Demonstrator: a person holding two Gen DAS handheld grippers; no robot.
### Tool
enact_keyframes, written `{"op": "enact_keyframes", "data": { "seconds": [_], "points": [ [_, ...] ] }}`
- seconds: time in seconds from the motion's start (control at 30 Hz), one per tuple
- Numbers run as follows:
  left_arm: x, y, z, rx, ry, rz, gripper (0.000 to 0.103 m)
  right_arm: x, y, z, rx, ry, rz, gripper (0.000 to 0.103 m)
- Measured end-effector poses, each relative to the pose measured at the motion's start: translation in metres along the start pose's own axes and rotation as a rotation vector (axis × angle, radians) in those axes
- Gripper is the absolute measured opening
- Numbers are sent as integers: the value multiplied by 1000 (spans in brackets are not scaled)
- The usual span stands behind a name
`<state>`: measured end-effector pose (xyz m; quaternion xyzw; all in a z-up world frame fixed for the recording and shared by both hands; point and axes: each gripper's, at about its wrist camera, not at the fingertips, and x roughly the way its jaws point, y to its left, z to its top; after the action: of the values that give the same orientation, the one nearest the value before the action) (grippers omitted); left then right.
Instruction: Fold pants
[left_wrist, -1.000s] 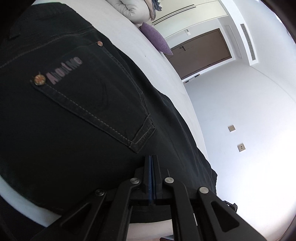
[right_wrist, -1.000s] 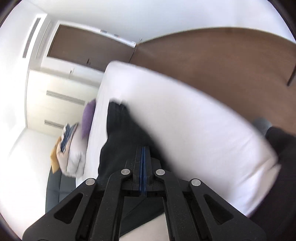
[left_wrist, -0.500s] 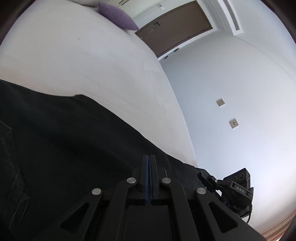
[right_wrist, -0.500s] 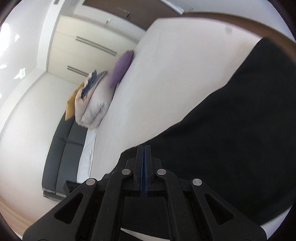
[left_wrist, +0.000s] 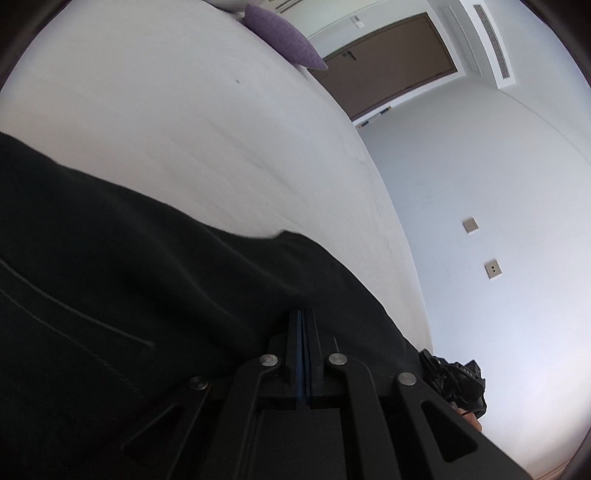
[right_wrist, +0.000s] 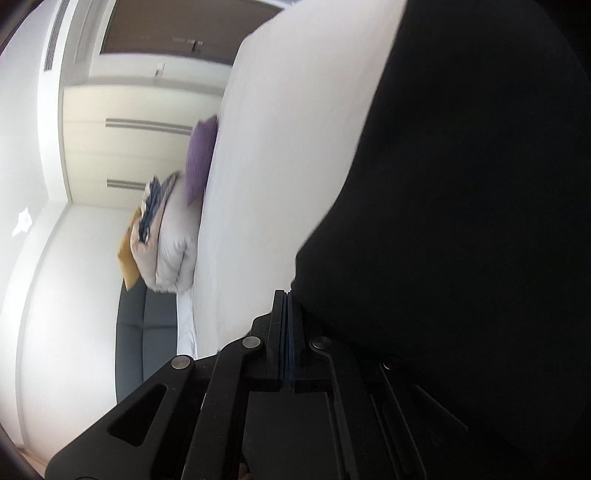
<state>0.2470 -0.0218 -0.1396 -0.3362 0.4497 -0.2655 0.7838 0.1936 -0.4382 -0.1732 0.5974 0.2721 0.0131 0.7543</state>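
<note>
Black denim pants (left_wrist: 147, 295) lie across a white bed (left_wrist: 184, 129) and fill the lower left of the left wrist view, with pocket stitching showing. My left gripper (left_wrist: 303, 317) has its jaws pressed together, and the cloth bunches right at their tips. In the right wrist view the pants (right_wrist: 461, 221) hang as a dark mass over the right half. My right gripper (right_wrist: 286, 295) is shut at their lower edge. That same right gripper (left_wrist: 456, 380) also shows small in the left wrist view, past the pants' hem.
A purple pillow (left_wrist: 284, 37) rests at the bed's far end, near a brown door (left_wrist: 388, 62). Folded bedding (right_wrist: 166, 240) is piled on a dark sofa (right_wrist: 144, 332) beside the bed (right_wrist: 277, 166). Cream wardrobe doors (right_wrist: 129, 155) stand behind. White wall lies to the right.
Both grippers swept sideways with the cloth. The labelled back pocket slid out of the left view and more bare sheet shows. In the right view the pants swung from centre to fill the right side.
</note>
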Motion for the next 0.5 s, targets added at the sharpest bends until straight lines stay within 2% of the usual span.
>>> {"op": "enact_keyframes", "data": {
  "seconds": [0.13, 0.23, 0.5],
  "points": [
    [-38, 35, 13, -36, -67, 58, 4, -57, -30, 38, 46, -102, 9, 0],
    [-63, 60, 21, -74, -103, 68, 4, -72, -38, 50, 56, -120, 9, 0],
    [-91, 73, 19, -30, -126, 117, 4, -114, -57, 66, 96, -230, -18, 0]
  ]
}}
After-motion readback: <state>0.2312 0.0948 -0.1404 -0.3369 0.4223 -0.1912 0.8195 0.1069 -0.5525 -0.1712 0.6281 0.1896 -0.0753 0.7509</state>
